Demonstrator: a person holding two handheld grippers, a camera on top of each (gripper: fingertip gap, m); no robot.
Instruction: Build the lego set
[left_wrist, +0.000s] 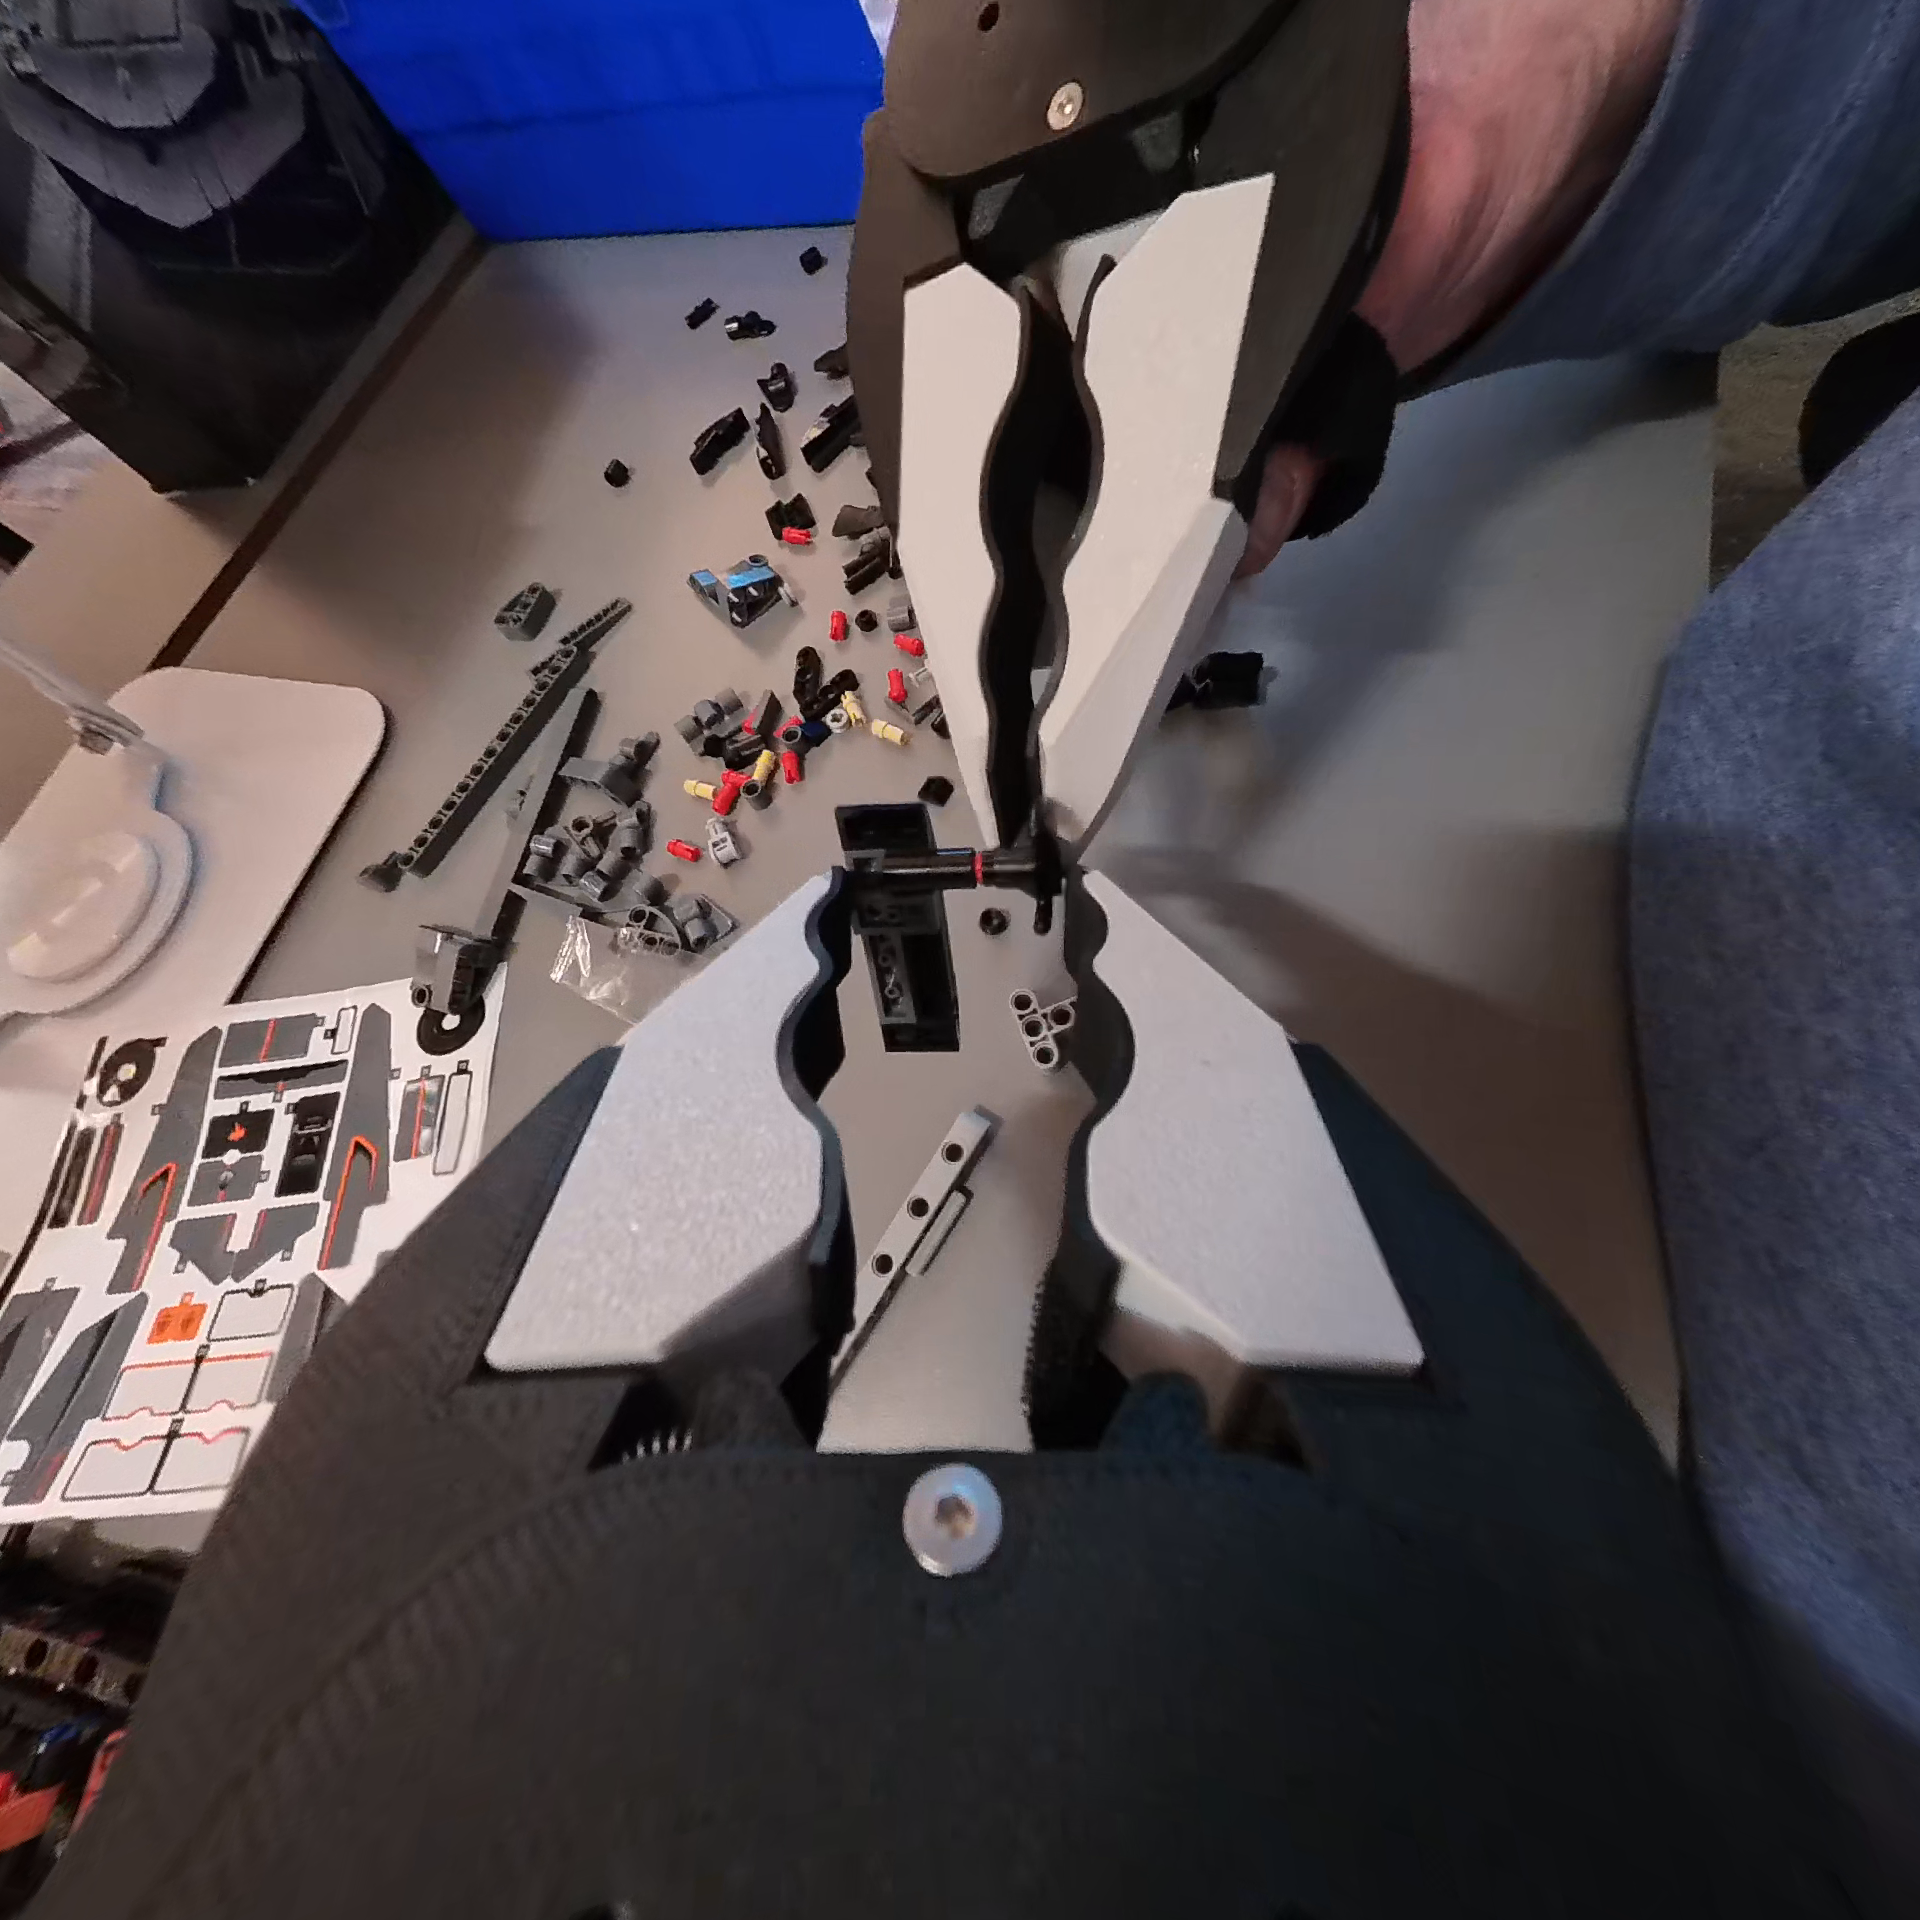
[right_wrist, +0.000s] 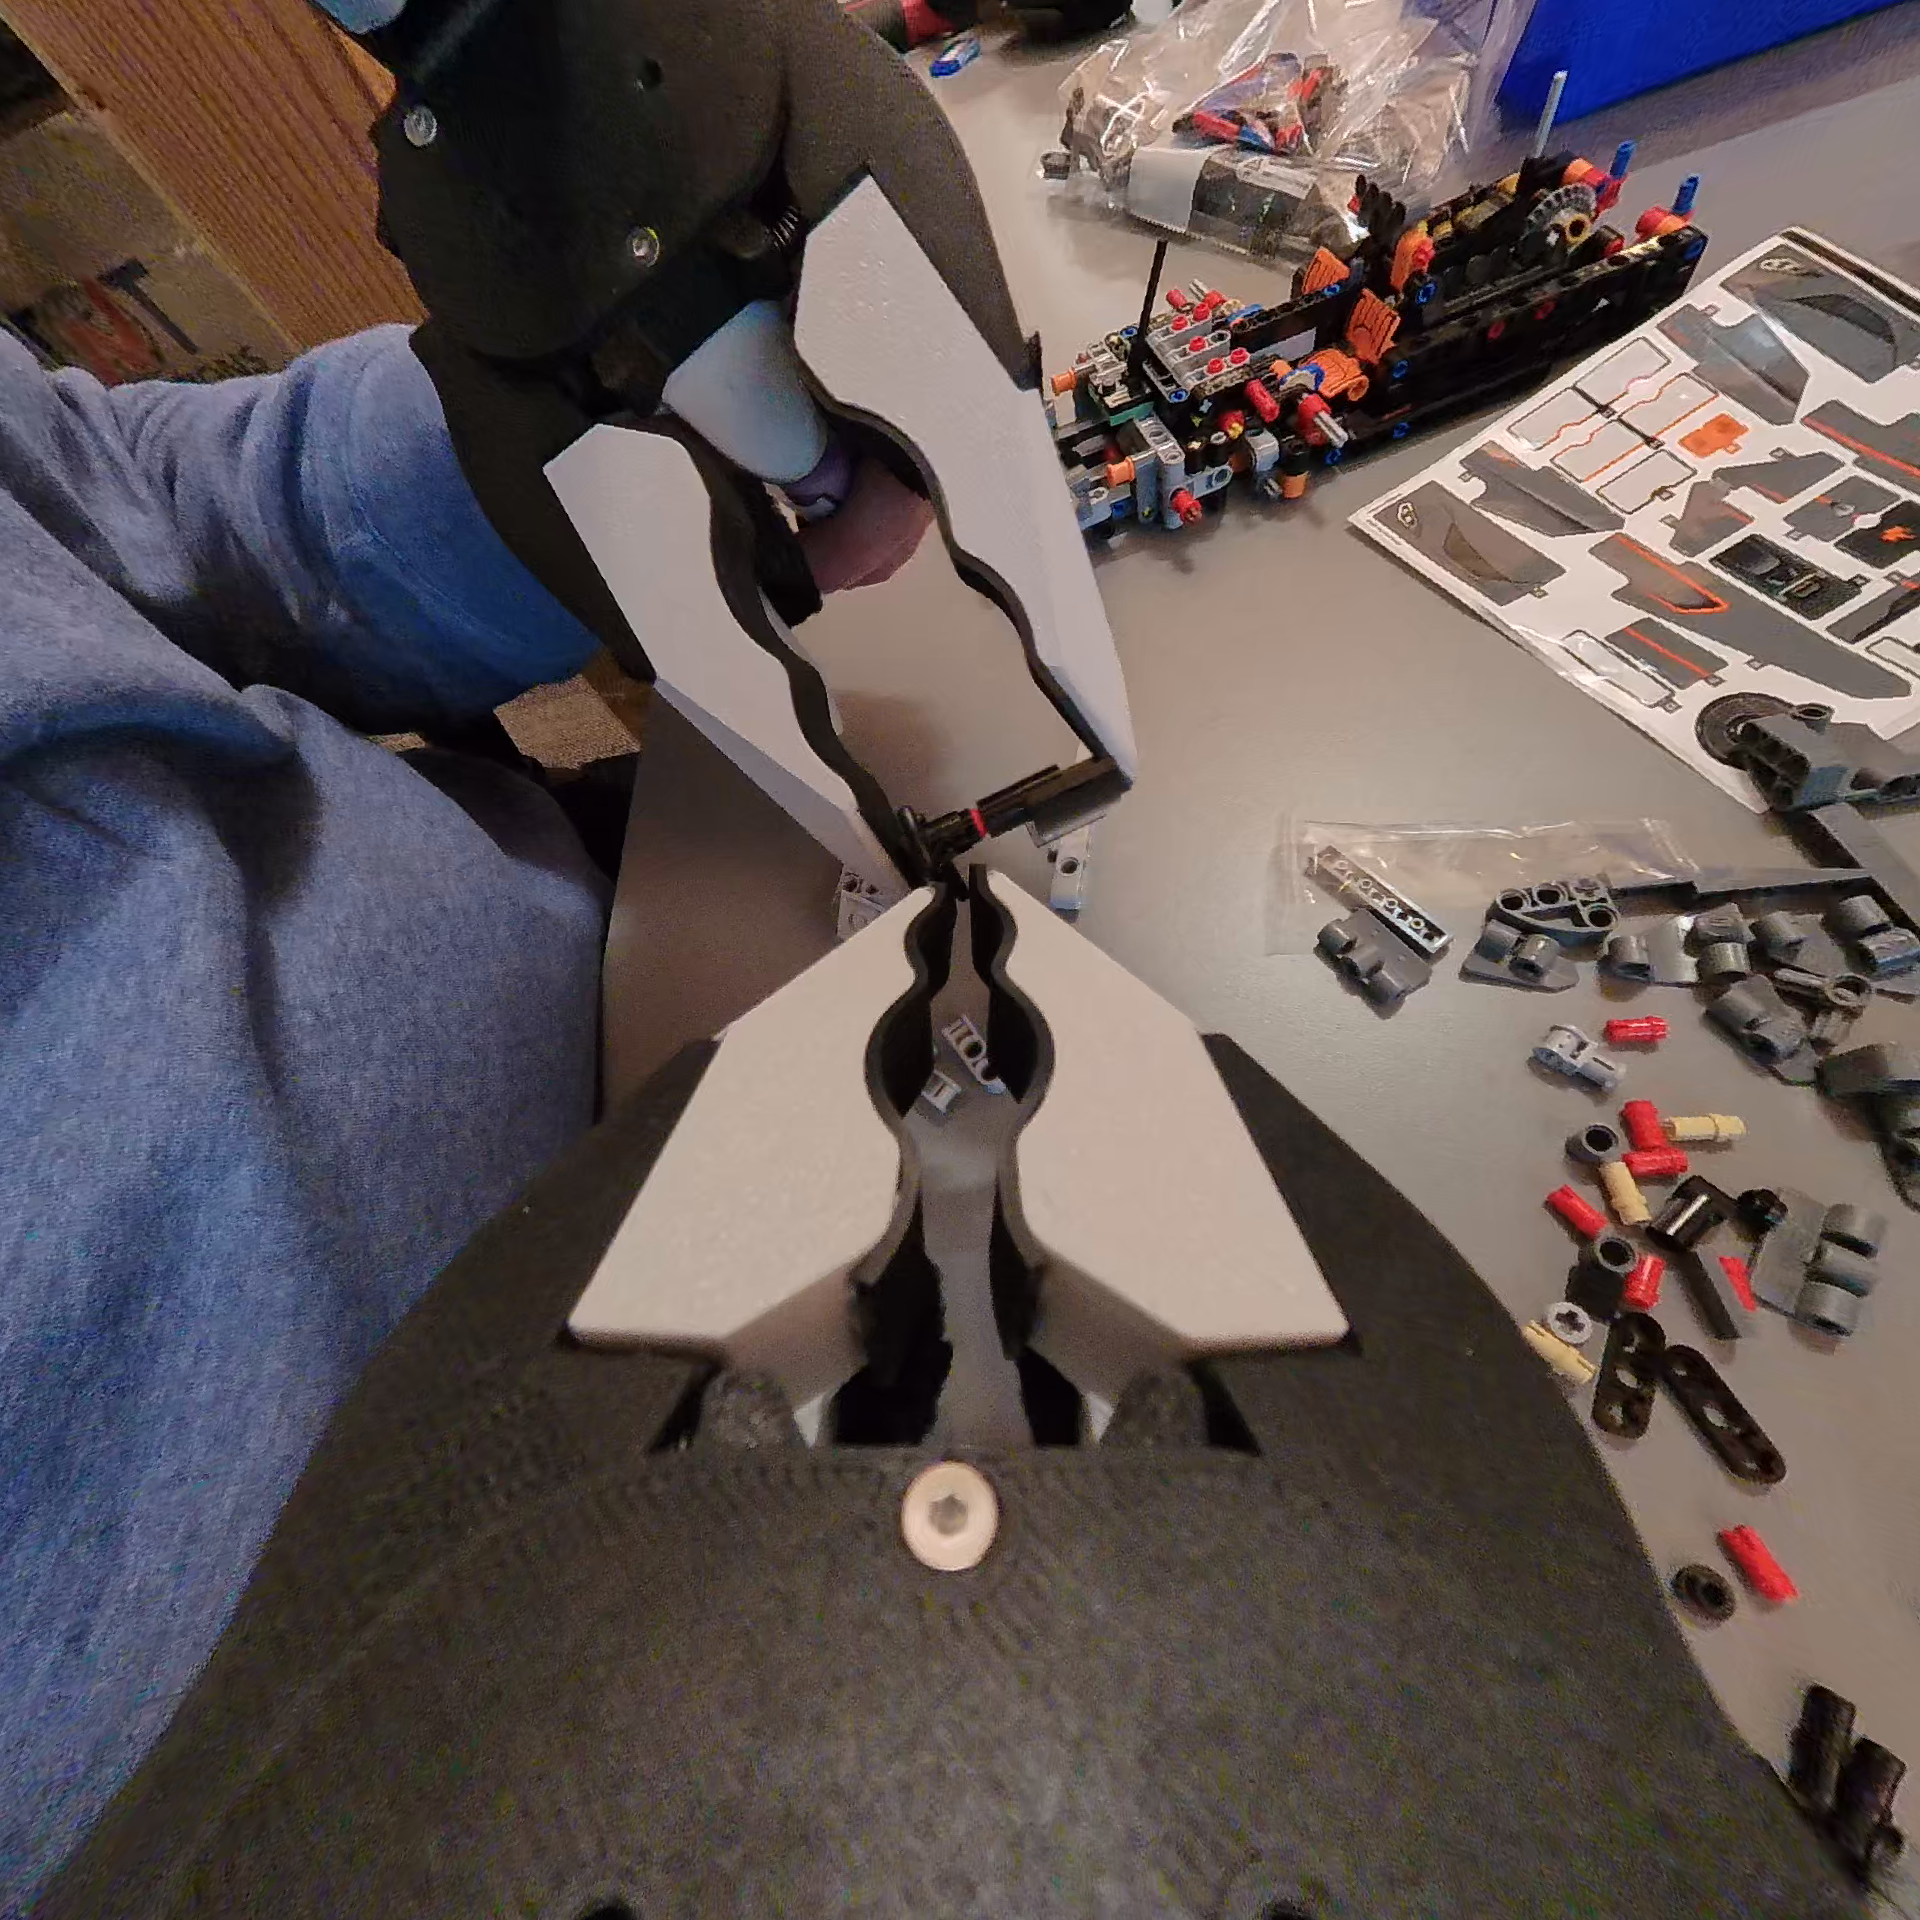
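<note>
A thin black axle assembly with a red ring (left_wrist: 940, 862) is held level above the grey table (left_wrist: 1403, 935). My left gripper (left_wrist: 956, 883) is shut on it lengthwise, one fingertip at each end. A black beam (left_wrist: 909, 966) hangs from its left end. My right gripper (right_wrist: 951, 883) is shut on a small black piece (right_wrist: 916, 829) at the other end of the assembly (right_wrist: 1023, 800). It shows in the left wrist view (left_wrist: 1023, 831) coming down from above. The left gripper (right_wrist: 1008, 821) reaches in from the top of the right wrist view.
Loose black, grey, red and tan pieces (left_wrist: 790, 707) lie scattered beyond. A light grey beam (left_wrist: 925, 1205) and a small grey T-piece (left_wrist: 1039, 1023) lie under my left gripper. A sticker sheet (right_wrist: 1662, 520), a part-built chassis (right_wrist: 1351, 343) and parts bags (right_wrist: 1247, 114) lie to the right. Only a small space, under 4 cm, lies between the two pairs of fingers.
</note>
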